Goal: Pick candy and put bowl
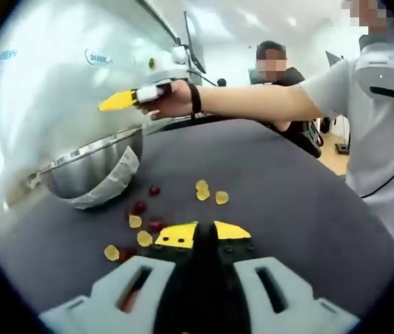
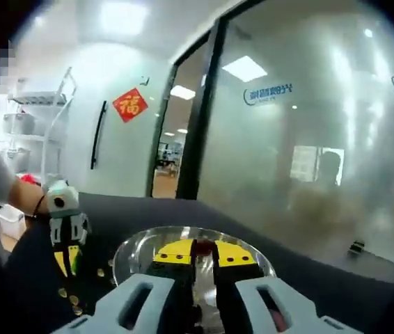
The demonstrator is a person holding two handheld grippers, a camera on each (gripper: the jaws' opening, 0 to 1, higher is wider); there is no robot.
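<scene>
**Right gripper over the bowl with a red candy, left gripper low by the loose candies**

In the left gripper view, the left gripper point(image 1: 205, 233) sits at 6 o'clock, its yellow-tipped jaws closed together with nothing visible between them. Yellow candies point(image 1: 211, 193) and red candies point(image 1: 139, 207) lie scattered on the dark table point(image 1: 301, 202), just ahead of the jaws toward 11 o'clock. The steel bowl point(image 1: 92, 167) stands at 9 o'clock. Above it, at 11 o'clock, a person's hand holds the right gripper point(image 1: 117, 101).

In the right gripper view, the right gripper point(image 2: 202, 252) hangs over the bowl point(image 2: 131, 254), its jaws clamped on a small red candy point(image 2: 202, 245). The left gripper point(image 2: 65, 247) shows at 8 o'clock.
</scene>
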